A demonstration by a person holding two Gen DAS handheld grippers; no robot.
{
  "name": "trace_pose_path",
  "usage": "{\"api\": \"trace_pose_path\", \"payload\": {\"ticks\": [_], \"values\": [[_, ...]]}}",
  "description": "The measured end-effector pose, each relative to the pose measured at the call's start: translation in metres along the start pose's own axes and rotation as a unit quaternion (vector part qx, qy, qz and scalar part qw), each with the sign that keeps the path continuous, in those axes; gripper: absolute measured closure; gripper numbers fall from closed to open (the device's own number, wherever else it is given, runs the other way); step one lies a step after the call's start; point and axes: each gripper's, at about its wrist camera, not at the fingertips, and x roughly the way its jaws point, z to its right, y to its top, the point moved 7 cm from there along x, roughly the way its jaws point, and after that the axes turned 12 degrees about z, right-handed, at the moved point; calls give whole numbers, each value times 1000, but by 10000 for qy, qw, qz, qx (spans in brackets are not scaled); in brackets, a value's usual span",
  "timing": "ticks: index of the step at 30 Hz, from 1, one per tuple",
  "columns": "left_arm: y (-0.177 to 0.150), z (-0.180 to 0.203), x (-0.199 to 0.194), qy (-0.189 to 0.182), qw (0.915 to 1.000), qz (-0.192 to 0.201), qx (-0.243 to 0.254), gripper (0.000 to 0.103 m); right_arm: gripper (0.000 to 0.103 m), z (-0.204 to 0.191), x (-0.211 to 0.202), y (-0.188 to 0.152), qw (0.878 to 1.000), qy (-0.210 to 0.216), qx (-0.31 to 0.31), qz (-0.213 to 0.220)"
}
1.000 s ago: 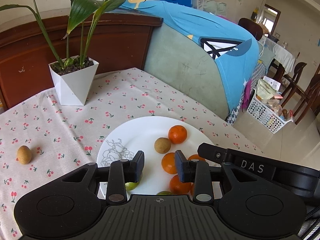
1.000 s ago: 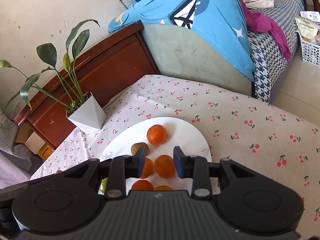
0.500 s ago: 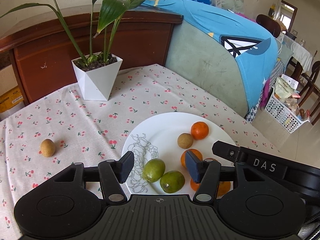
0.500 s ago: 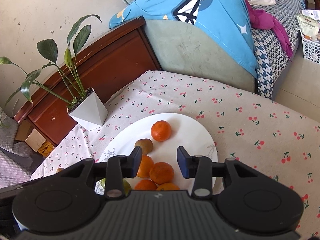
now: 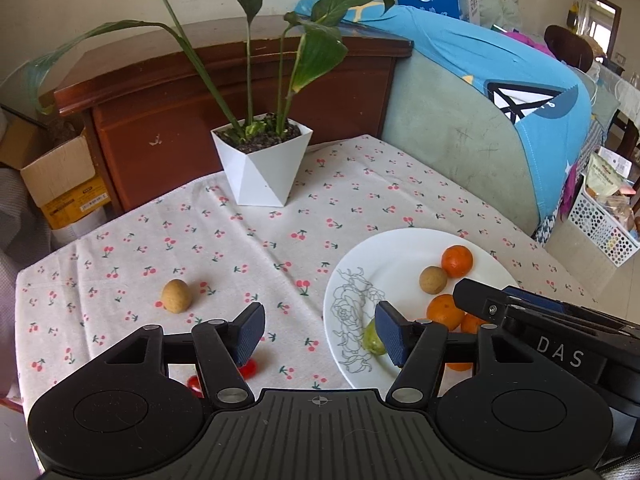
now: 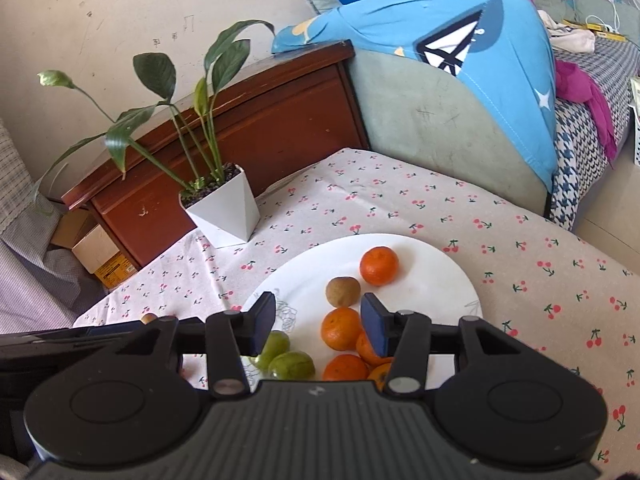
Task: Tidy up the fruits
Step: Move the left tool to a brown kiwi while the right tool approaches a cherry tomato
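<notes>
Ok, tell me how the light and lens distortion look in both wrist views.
Left wrist view: soft daylight, the plant pot sharp, corners vignetted black, the cabinet bowed by the fisheye. Right wrist view: equally bright, mild glare on the white plate, the table edge curving.

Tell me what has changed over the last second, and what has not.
Both grippers have pulled back from the white plate, jaws opening: the left gripper has left green fruits there, the right gripper an orange tangerine. Both are empty. The brown fruit on the cherry-print tablecloth and the white plant pot stayed put.
</notes>
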Motion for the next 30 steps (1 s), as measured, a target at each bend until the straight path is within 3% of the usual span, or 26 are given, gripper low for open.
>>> {"api": "trace_pose_path", "payload": {"ticks": [2, 6, 14, 22, 30], "values": [[2, -13, -7, 71, 9999, 56, -102, 42, 52, -9, -3, -1, 9998, 111, -134, 16], [6, -47, -19, 400, 9983, 176, -391, 30, 52, -29, -6, -10, 9986, 456, -263, -67], [-4, -116, -27, 933, 9891, 77, -1140, 25, 52, -73, -4, -41, 9903, 1161, -635, -433], [-20, -141, -26, 900, 9798, -131, -1780, 24, 53, -99, 9, -65, 9832, 1405, -967, -644], [-29, -148, -30, 862, 9828, -193, -1622, 25, 65, -105, 32, -73, 9809, 1392, -1239, -556]]}}
